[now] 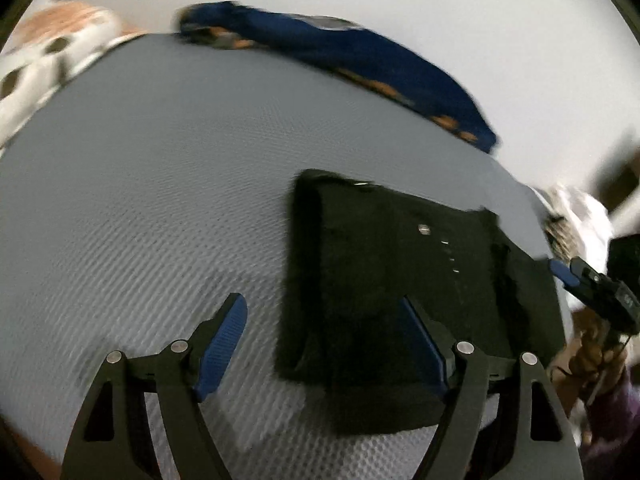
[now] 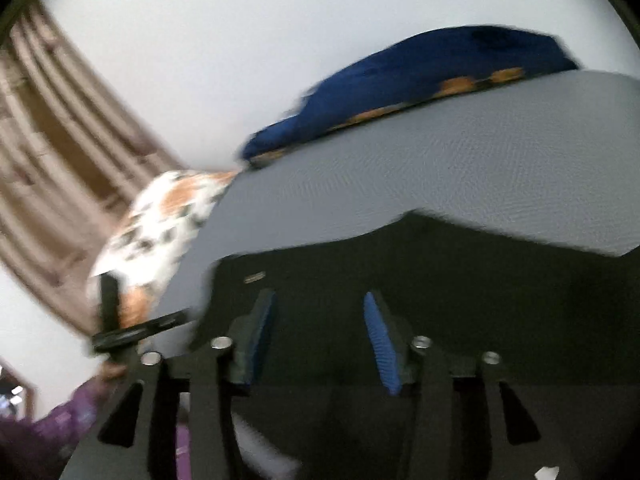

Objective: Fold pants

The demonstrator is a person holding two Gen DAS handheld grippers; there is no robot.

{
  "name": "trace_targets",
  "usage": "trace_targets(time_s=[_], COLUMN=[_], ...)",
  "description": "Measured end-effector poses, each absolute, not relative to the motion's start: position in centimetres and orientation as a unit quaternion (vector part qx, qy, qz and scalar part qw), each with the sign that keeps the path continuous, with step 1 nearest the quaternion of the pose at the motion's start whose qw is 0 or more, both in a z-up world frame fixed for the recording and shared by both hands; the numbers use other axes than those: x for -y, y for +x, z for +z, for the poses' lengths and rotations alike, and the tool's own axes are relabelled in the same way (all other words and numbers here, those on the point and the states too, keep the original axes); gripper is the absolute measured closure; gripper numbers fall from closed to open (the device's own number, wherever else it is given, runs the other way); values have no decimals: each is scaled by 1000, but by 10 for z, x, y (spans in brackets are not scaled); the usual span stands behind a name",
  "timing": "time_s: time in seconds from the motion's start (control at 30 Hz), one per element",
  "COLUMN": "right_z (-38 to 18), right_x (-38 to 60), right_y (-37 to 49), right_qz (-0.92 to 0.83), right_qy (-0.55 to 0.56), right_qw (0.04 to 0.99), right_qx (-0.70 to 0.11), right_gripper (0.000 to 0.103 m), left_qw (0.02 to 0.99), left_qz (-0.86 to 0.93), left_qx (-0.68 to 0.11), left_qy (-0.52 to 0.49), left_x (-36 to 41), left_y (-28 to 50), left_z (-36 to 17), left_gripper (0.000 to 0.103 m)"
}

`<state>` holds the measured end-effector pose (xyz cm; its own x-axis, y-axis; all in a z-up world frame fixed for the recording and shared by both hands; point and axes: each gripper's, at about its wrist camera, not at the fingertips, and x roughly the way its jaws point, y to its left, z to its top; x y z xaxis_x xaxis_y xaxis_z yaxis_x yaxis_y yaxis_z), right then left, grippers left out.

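Observation:
Black pants [image 1: 384, 280] lie folded into a compact rectangle on the grey textured bed surface [image 1: 160, 184]. My left gripper [image 1: 324, 320] is open, its right finger over the pants' near left part and its left finger over bare bed. The right gripper [image 1: 568, 274] shows at the pants' right edge in the left wrist view. In the right wrist view the right gripper [image 2: 320, 324] is open and empty, just above the black pants [image 2: 440, 280], which fill the lower frame.
A blue blanket with orange pattern [image 1: 360, 52] lies along the bed's far edge, also in the right wrist view [image 2: 420, 76]. A white and orange patterned cloth [image 1: 52, 52] sits at the far left corner. A curtain [image 2: 52, 152] hangs beyond the bed.

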<state>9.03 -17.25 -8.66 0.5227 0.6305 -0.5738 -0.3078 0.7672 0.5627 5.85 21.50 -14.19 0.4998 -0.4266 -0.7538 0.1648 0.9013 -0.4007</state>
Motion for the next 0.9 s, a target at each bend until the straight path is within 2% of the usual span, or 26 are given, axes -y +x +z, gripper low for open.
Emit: trace_targets(time_s=[0.03,0.4,0.47,0.5,0.57,0.63,0.73,0.8,0.9], right_z=[-85,-116,-120,-120,-122,-119,-109,-107,-112], right_x=[163,120,124,126,129,127,107,98,92], right_y=[84,59,61,62,64,63,58,55,56], right_qz=[290,314,307,303,301,312,335,343,348], right_qy=[197,227,250,258,278,278,230,209,207], right_qw=[843,790,783,781,775,773,781,782,777], right_qx=[-408,-476,-480,-480,-481,-477,-475,-476,-483], right_gripper=[45,44,42,41,41,41,39,39,39], left_qw=[853,773,765,760,761,760,776,786,793], left_qz=[-183,-341,-348,-347,-344,-331,-300,-289,-289], left_qx=[-473,-504,-519,-529,-530,-538,-529,-516,-496], left_qy=[-127,-178,-157,-149,-143,-150,-165,-180,-205], left_x=[-214,-209,-200,-197,-196,-197,-211,-221,-232], left_y=[65,134,141,145,146,147,143,138,126], left_z=[-145,-164,-162,-163,-160,-161,-155,-154,-147], left_gripper=[23,22,41,58,58,52,51,43,43])
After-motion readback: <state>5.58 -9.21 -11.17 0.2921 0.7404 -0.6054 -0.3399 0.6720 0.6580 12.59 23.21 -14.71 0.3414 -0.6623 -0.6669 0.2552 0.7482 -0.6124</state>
